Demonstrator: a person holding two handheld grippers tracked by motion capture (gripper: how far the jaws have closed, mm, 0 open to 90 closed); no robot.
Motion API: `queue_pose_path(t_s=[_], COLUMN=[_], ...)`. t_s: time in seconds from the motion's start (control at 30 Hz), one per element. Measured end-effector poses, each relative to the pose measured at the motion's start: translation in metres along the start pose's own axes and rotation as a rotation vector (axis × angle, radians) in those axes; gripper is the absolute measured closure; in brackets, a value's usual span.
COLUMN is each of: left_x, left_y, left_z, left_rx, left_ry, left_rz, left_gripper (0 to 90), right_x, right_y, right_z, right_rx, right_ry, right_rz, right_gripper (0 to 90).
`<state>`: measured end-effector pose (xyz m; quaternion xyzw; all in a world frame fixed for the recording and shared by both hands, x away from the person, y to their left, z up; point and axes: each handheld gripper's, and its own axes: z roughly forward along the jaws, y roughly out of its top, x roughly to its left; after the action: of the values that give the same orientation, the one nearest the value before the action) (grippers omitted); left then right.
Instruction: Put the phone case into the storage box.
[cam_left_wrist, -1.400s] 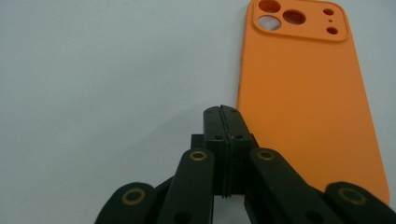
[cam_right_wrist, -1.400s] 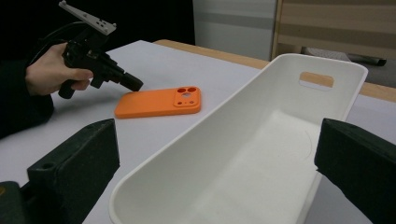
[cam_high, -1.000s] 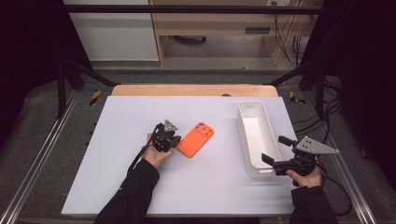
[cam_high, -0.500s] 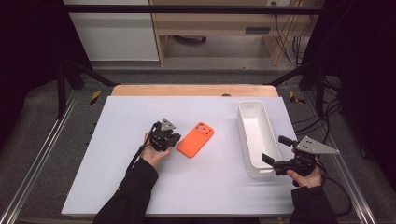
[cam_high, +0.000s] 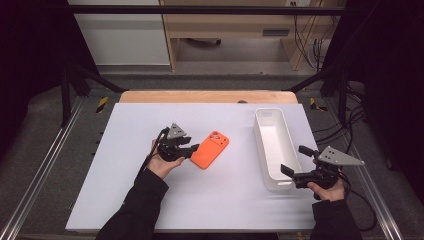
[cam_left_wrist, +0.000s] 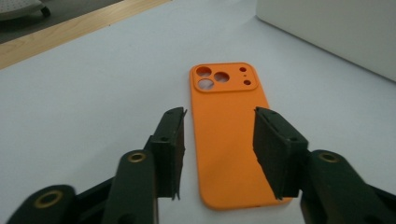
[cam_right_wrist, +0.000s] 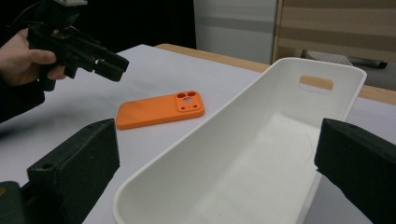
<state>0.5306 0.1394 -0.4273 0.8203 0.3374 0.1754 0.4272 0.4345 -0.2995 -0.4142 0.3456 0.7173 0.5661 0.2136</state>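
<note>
The orange phone case (cam_high: 210, 149) lies flat on the white table (cam_high: 120, 170), camera cut-outs up. The left gripper (cam_high: 192, 147) hangs just above its near end, jaws having just opened partway, with nothing pinched between them. To the case's right, apart from it, stands the empty white tray (cam_high: 263, 150). The right gripper (cam_high: 293, 161) is spread wide at the tray's near end.

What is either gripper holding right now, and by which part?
Nothing. The left gripper has just been opening, above the orange phone case. The right gripper is open at the white bin's near end.
</note>
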Motion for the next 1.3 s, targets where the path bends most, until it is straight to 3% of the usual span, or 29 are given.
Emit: queue_pose_path(t_s=[0.1, 0.2, 0.5, 0.93, 1.13, 1.3], left_x=[-0.004, -0.008, -0.013, -0.017, -0.019, -0.016], left_y=[0.004, 0.009, 0.019, 0.026, 0.031, 0.035], left_z=[-0.002, -0.005, -0.012, -0.01, -0.006, -0.001], left_rx=[-0.008, -0.018, -0.067, -0.051, -0.052, -0.056], left_ry=[-0.014, -0.027, -0.044, -0.04, -0.04, -0.045], left_rz=[0.008, 0.022, 0.015, 0.016, 0.032, 0.02], left_gripper=[51.0, 41.6, 26.1, 5.7, 2.7, 2.0], right_x=[0.0, 0.0, 0.0, -0.001, -0.001, 0.0], right_y=[0.0, 0.0, 0.0, 0.0, 0.0, 0.0], right_z=[0.0, 0.001, -0.001, -0.001, 0.0, 0.001], right_rx=[-0.001, 0.0, -0.003, -0.005, -0.003, 0.002], right_ry=[0.002, 0.002, 0.001, -0.001, -0.001, -0.001], right_rz=[-0.003, -0.001, 0.0, 0.0, -0.002, -0.005], right_gripper=[0.5, 0.5, 0.5, 0.5, 0.5, 0.5])
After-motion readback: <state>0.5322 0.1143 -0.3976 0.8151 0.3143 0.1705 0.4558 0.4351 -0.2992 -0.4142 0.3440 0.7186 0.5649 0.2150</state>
